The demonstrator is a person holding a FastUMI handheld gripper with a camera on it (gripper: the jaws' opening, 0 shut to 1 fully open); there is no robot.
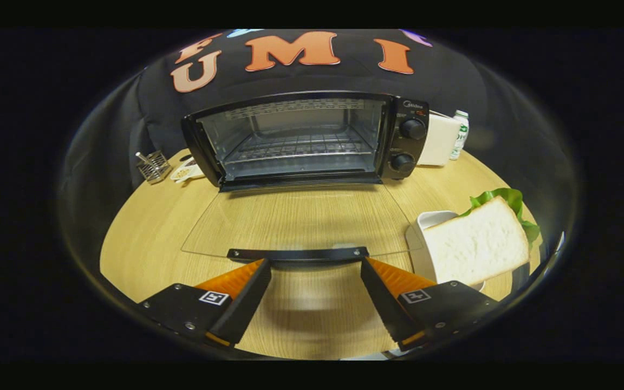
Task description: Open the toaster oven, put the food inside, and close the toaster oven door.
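Toaster oven (312, 138): at 12 o'clock beyond the claw, on the desk (144, 238), cavity exposed with a bare wire rack (298, 146) inside; nothing loaded yet.

Glass door (296, 222): folded fully down and lying flat toward the claw, its handle (298, 253) just ahead of the fingertips; judged left so to clear the way for loading.

Claw (315, 266): fingers spread wide apart, gripping nothing, tips close beside the handle ends.

Food: sandwich (477, 244), white bread with green lettuce (509, 197) at its far edge, at 2 o'clock, resting tilted in a white dish (426, 222); likely propped so an edge can be pinched.

Other holdings: wire basket (154, 165) at 10 o'clock, contents unclear; small saucer (186, 173) beside it; white box (439, 140) and bottle (459, 134) just right of the oven.

Progress: opening done; loading and closing outstanding.
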